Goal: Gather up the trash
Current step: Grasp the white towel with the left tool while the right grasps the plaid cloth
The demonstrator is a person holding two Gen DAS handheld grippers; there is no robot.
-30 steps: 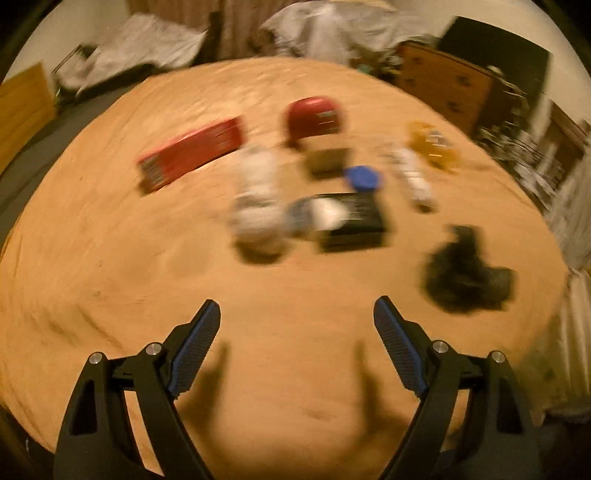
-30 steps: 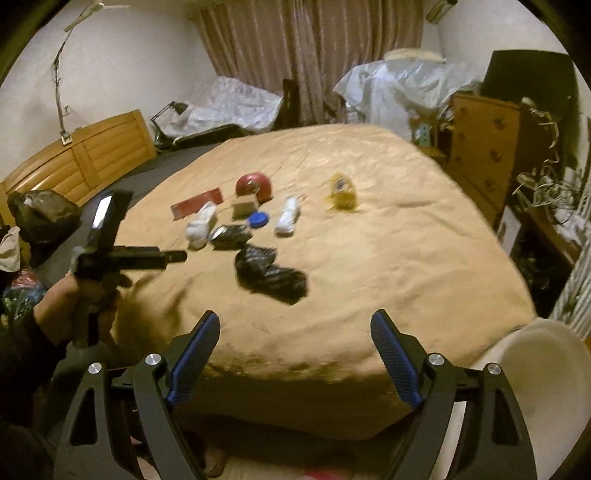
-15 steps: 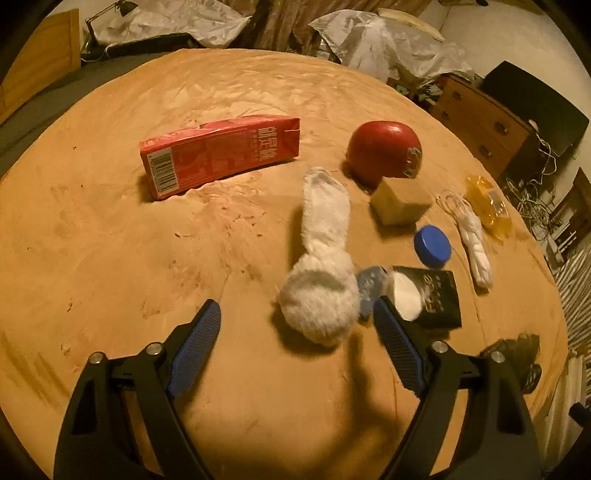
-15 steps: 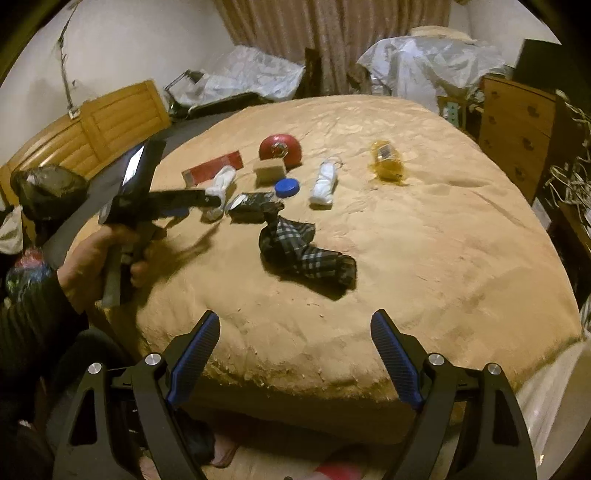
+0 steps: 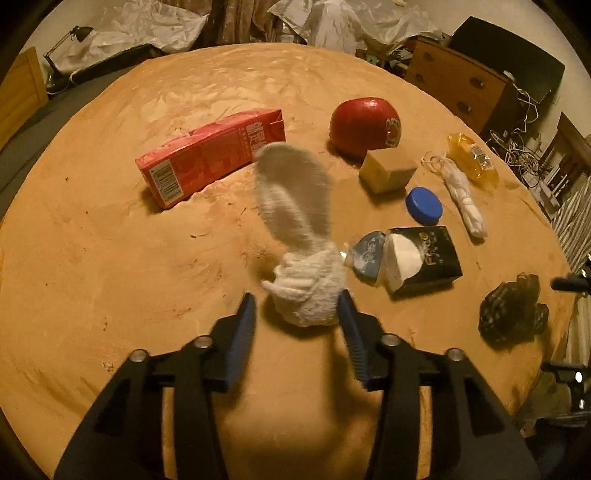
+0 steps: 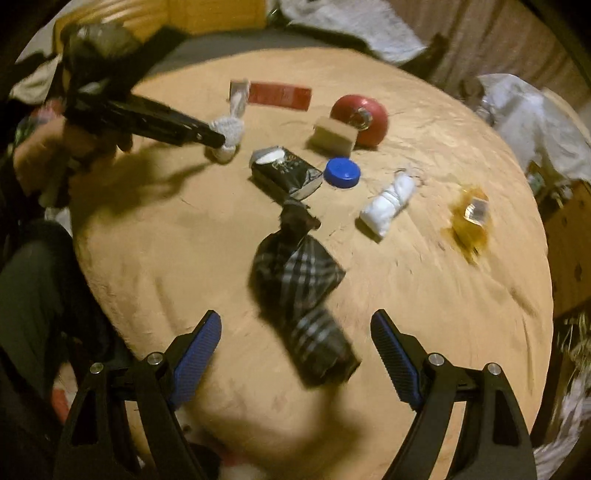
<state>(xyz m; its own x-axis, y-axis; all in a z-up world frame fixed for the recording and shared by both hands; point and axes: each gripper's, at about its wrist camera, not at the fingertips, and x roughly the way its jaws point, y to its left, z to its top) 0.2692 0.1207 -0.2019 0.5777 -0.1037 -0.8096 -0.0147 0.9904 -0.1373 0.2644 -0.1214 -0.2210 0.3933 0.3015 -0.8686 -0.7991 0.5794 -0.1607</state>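
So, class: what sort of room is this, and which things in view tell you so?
Most likely a bedroom: items lie on a bed with a tan blanket, near a wooden headboard, curtains and a chest of drawers.

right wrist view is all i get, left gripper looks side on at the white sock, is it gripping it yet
observer: not yet. In the left wrist view the left gripper is closing with the balled end of the white sock between its fingers. The pad on the picture's right touches it, and the other still shows a gap.
operator: anything near the sock that could get caught too
observer: yes, a small grey-blue wrapper lies right beside the balled end, between the sock and the black box.
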